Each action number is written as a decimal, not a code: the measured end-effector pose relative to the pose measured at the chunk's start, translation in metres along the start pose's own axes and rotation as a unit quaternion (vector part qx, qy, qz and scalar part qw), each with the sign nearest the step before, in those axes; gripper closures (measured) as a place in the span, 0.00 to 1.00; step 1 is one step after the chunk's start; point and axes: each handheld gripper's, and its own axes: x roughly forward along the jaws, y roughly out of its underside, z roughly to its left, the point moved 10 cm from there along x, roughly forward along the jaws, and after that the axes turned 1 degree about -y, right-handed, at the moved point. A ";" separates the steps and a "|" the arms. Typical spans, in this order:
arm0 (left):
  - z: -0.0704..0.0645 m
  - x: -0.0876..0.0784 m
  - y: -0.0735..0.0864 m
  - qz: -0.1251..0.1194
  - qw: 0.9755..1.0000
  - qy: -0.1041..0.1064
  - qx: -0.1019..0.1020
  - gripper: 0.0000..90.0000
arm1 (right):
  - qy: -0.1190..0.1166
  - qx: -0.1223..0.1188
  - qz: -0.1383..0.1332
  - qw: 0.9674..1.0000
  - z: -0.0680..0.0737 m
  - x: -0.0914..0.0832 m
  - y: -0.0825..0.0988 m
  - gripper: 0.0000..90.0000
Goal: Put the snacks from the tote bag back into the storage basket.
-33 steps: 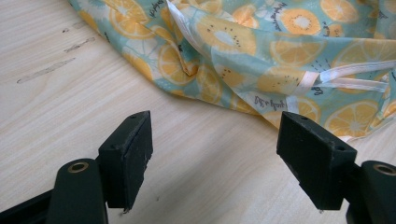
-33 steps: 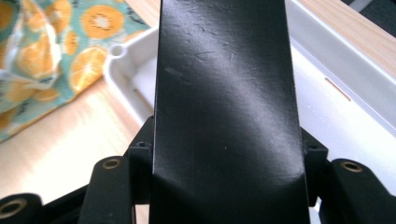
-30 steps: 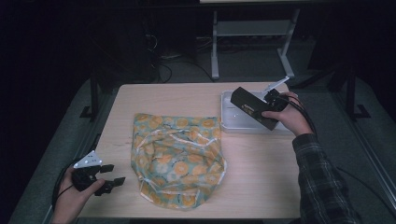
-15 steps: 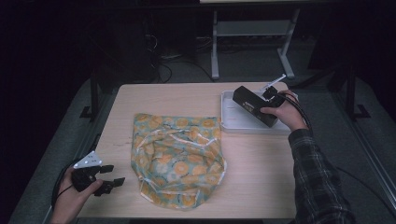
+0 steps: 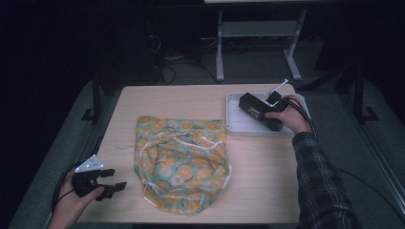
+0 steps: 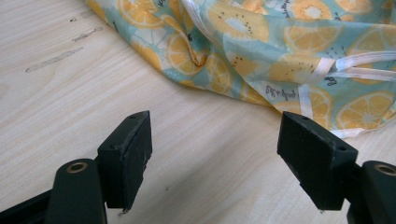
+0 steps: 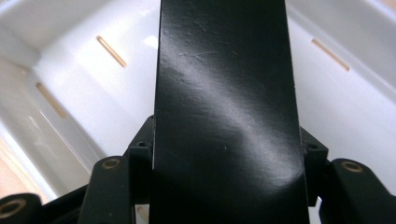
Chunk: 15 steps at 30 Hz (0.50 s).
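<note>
The right gripper (image 5: 267, 114) holds a long black box (image 5: 258, 110) over the white tray (image 5: 234, 125), which sits at the far right part of the table (image 5: 200, 95). In the right gripper view the jaws clamp the box (image 7: 224, 112) from both sides at a middling spread, pads pressed flat against its walls, and the tray's slotted white floor (image 7: 74, 70) lies close beneath. The box hangs tilted, its free end pointing towards the tray's left edge, and I cannot tell whether that end touches the tray floor yet.

The step in hand looks like setting the box down into the tray. The next move probably calls for lowering it until its underside lies flat inside the rim, keeping it clear of the tray walls, and only then spreading the jaws and backing the gripper away along the box's length so it is not dragged.

Left of the tray, in the middle of the table, lies a crumpled fruit-print cloth bag (image 5: 181, 162) with white drawstring tape. Further left from the tray, beyond the bag, the left gripper (image 5: 112, 186) rests low at the table's near corner, its jaws wide apart and holding nothing, pointed at the bag's hem (image 6: 261, 88).
</note>
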 end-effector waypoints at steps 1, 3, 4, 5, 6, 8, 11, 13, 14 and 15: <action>0.000 0.000 0.000 -0.001 1.000 0.001 -0.001 0.28 | 0.000 0.001 0.003 1.000 0.000 0.001 0.001 0.45; 0.000 0.000 0.000 -0.001 1.000 0.002 -0.001 0.28 | -0.004 0.002 0.005 1.000 0.000 0.003 0.004 0.45; 0.000 0.001 0.000 -0.001 1.000 0.003 -0.001 0.28 | -0.007 0.000 0.009 1.000 0.001 0.004 0.005 0.45; -0.001 0.001 0.000 -0.001 1.000 0.003 -0.001 0.28 | -0.006 0.000 0.012 1.000 0.001 0.005 0.006 0.45; -0.001 0.001 0.000 -0.001 1.000 0.003 -0.002 0.28 | -0.006 -0.001 0.015 1.000 0.000 0.006 0.008 0.45; -0.002 0.001 0.000 -0.001 1.000 0.003 -0.003 0.29 | -0.006 -0.002 0.017 1.000 0.000 0.007 0.010 0.45; -0.002 0.002 0.000 0.002 1.000 0.006 0.001 0.28 | -0.008 -0.008 0.022 1.000 0.001 0.008 0.012 0.44; -0.004 0.003 -0.001 -0.001 1.000 0.007 -0.001 0.29 | -0.005 -0.011 0.022 1.000 0.001 0.007 0.012 0.40; -0.004 0.003 0.000 0.001 1.000 0.007 0.000 0.29 | -0.006 -0.010 0.019 1.000 0.001 0.006 0.011 0.39; -0.004 0.003 0.000 0.001 1.000 0.007 0.001 0.29 | -0.005 -0.011 0.016 1.000 0.001 0.005 0.010 0.38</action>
